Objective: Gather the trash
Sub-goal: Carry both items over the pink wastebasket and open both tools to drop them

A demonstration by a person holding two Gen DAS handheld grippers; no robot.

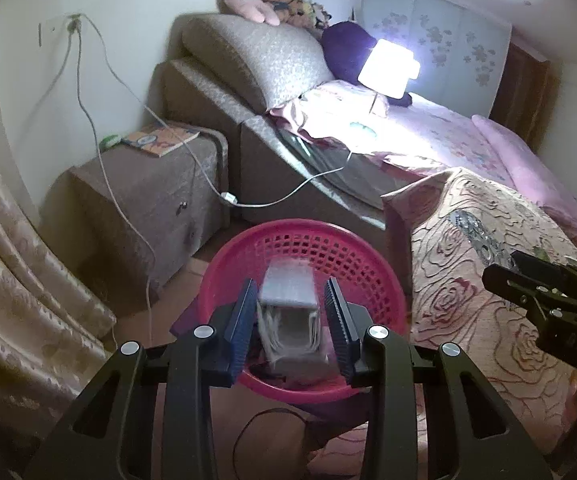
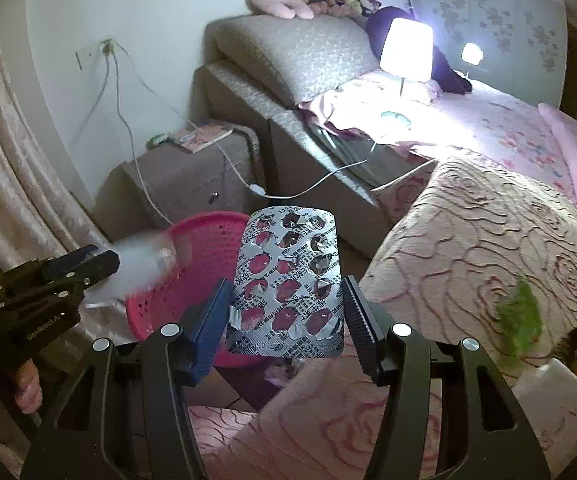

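Note:
In the left wrist view my left gripper (image 1: pixel 290 285) is shut on a soft grey-white packet (image 1: pixel 286 320), hanging over a round pink mesh basket (image 1: pixel 300 226) on the floor. The right wrist view shows my right gripper (image 2: pixel 287 284) shut on a used silver blister pack (image 2: pixel 288 264) with torn foil, held upright just right of the basket (image 2: pixel 208 240). There the left gripper (image 2: pixel 100 260) enters from the left with the blurred packet (image 2: pixel 144 260) above the basket rim. The right gripper (image 1: pixel 500 272) also shows at the right edge of the left wrist view, over the blanket.
A rose-patterned blanket (image 2: pixel 468 240) covers the bed corner on the right, with a green scrap (image 2: pixel 520 316) and white items (image 2: pixel 548 384) on it. Behind the basket stand a brown bedside cabinet (image 1: pixel 148 200) with a book (image 1: pixel 160 138), hanging cables (image 1: pixel 88 112) and a lit lamp (image 1: pixel 388 68). A curtain (image 1: pixel 8 280) hangs on the left.

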